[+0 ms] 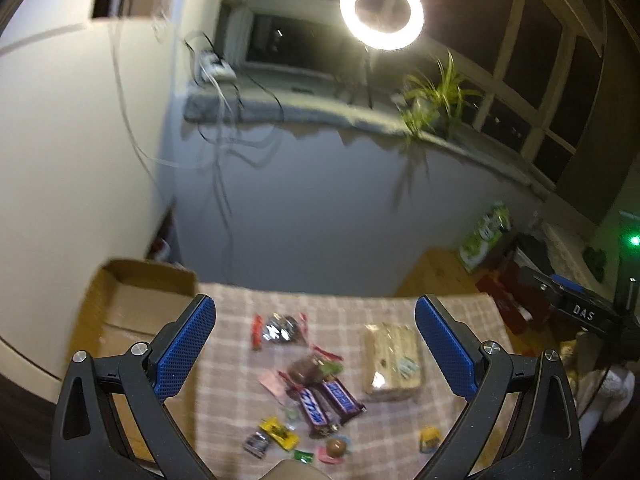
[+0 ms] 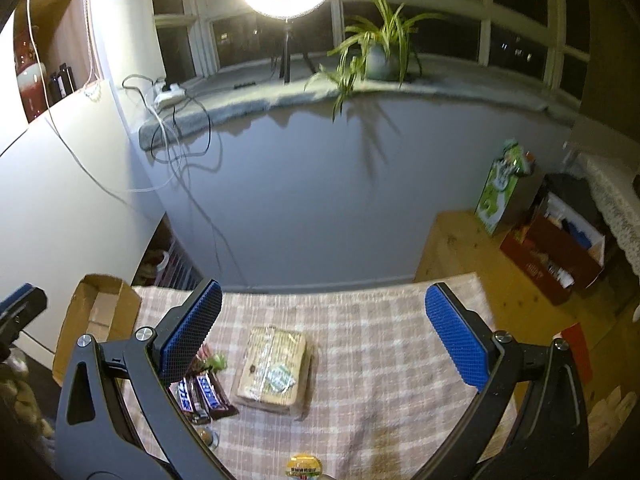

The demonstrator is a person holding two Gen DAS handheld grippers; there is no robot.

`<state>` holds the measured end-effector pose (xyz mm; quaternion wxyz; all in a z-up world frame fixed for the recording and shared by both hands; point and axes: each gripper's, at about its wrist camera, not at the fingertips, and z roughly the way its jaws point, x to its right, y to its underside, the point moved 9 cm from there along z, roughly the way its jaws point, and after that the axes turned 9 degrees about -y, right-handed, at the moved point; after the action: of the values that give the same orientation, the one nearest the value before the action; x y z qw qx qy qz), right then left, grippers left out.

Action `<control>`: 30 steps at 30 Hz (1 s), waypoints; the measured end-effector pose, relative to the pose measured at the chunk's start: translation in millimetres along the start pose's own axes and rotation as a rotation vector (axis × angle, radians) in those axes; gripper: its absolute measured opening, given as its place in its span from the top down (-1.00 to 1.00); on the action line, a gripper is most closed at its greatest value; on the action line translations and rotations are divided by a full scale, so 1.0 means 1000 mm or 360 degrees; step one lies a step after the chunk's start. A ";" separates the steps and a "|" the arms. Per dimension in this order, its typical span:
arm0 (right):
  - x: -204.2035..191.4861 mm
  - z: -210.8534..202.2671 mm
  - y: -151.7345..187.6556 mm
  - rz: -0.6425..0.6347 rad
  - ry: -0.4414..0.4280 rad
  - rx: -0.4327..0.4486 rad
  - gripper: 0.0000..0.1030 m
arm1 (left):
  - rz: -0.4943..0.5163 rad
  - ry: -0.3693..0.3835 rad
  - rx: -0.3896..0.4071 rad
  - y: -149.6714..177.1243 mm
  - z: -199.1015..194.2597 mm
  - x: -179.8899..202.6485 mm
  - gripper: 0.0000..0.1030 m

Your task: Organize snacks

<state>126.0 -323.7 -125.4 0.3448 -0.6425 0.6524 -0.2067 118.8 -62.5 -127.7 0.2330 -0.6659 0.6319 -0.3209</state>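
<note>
Several snacks lie on a checked cloth (image 1: pixel 352 432): two Snickers bars (image 1: pixel 328 400), a flat clear-wrapped cracker pack (image 1: pixel 394 360), a silver and red packet (image 1: pixel 280 330), small yellow candies (image 1: pixel 278 434) and a round chocolate (image 1: pixel 336 447). An open cardboard box (image 1: pixel 136 300) stands at the cloth's left end. My left gripper (image 1: pixel 316 344) is open and empty above the snacks. My right gripper (image 2: pixel 324 332) is open and empty above the cracker pack (image 2: pixel 274 366). The Snickers bars (image 2: pixel 202 398) lie by its left finger, and the box (image 2: pixel 94 316) is far left.
A white cabinet (image 1: pixel 68 160) stands at the left. A windowsill holds a ring light (image 1: pixel 382 10), a plant (image 2: pixel 378 48) and cables. A green carton (image 2: pixel 500 188) and a red box of items (image 2: pixel 556 252) stand on the wooden floor at the right. A yellow-lidded item (image 2: pixel 304 468) lies at the near edge.
</note>
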 end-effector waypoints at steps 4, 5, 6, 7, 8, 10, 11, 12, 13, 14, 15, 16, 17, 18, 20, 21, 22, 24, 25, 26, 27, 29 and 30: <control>0.005 0.024 0.016 0.0092 -0.0152 -0.0155 -1.00 | 0.0056 0.0091 -0.0123 0.019 0.022 0.019 -0.94; 0.007 0.031 0.021 0.0114 -0.0175 -0.0195 -1.00 | 0.0062 0.0117 -0.0150 0.025 0.028 0.023 -0.94; 0.010 0.039 0.028 0.0140 -0.0193 -0.0242 -1.00 | 0.0067 0.0131 -0.0186 0.031 0.035 0.027 -0.93; 0.011 0.044 0.032 0.0155 -0.0206 -0.0269 -1.00 | 0.0067 0.0143 -0.0215 0.034 0.039 0.029 -0.92; 0.012 0.048 0.037 0.0169 -0.0221 -0.0296 -1.00 | 0.0068 0.0161 -0.0248 0.039 0.045 0.032 -0.92; 0.014 0.059 0.048 0.0196 -0.0264 -0.0367 -1.00 | 0.0075 0.0204 -0.0321 0.050 0.056 0.040 -0.92; 0.014 0.065 0.053 0.0202 -0.0277 -0.0392 -1.00 | 0.0089 0.0234 -0.0366 0.056 0.062 0.045 -0.92; 0.014 0.071 0.059 0.0208 -0.0295 -0.0431 -1.00 | 0.0108 0.0259 -0.0401 0.062 0.067 0.050 -0.92; 0.014 0.074 0.063 0.0213 -0.0308 -0.0453 -1.00 | 0.0123 0.0277 -0.0424 0.067 0.070 0.054 -0.92; 0.013 0.078 0.067 0.0219 -0.0326 -0.0479 -1.00 | 0.0137 0.0302 -0.0452 0.072 0.073 0.059 -0.92; 0.012 0.082 0.072 0.0223 -0.0339 -0.0521 -1.00 | 0.0151 0.0335 -0.0488 0.077 0.077 0.064 -0.92; 0.010 0.088 0.078 0.0231 -0.0370 -0.0563 -1.00 | 0.0158 0.0374 -0.0527 0.083 0.081 0.071 -0.92; 0.009 0.092 0.081 0.0234 -0.0391 -0.0594 -1.00 | 0.0160 0.0398 -0.0554 0.086 0.083 0.075 -0.92; 0.009 0.096 0.085 0.0238 -0.0409 -0.0624 -1.00 | 0.0165 0.0399 -0.0573 0.089 0.086 0.077 -0.92; 0.008 0.104 0.091 0.0254 -0.0444 -0.0662 -1.00 | 0.0189 0.0371 -0.0595 0.093 0.093 0.081 -0.92; 0.009 0.106 0.094 0.0259 -0.0455 -0.0673 -1.00 | 0.0193 0.0367 -0.0607 0.095 0.098 0.082 -0.92; 0.010 0.110 0.096 0.0267 -0.0461 -0.0686 -1.00 | 0.0190 0.0370 -0.0621 0.097 0.102 0.084 -0.91; 0.011 0.118 0.100 0.0277 -0.0476 -0.0713 -1.00 | 0.0190 0.0374 -0.0640 0.101 0.111 0.085 -0.83; 0.010 0.121 0.102 0.0285 -0.0487 -0.0724 -1.00 | 0.0190 0.0380 -0.0662 0.104 0.117 0.086 -0.78; 0.010 0.126 0.105 0.0297 -0.0504 -0.0741 -1.00 | 0.0183 0.0386 -0.0687 0.108 0.123 0.086 -0.76; 0.010 0.130 0.106 0.0305 -0.0517 -0.0755 -1.00 | 0.0175 0.0391 -0.0715 0.111 0.127 0.086 -0.74; 0.010 0.136 0.110 0.0313 -0.0531 -0.0777 -1.00 | 0.0182 0.0378 -0.0737 0.116 0.135 0.088 -0.71; 0.009 0.140 0.112 0.0317 -0.0536 -0.0792 -1.00 | 0.0194 0.0376 -0.0740 0.118 0.138 0.088 -0.66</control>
<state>148.3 -298.3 -301.5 0.2987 -0.6653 0.6763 0.1034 136.3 -174.2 -294.4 0.0173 -0.6203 0.7503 -0.2280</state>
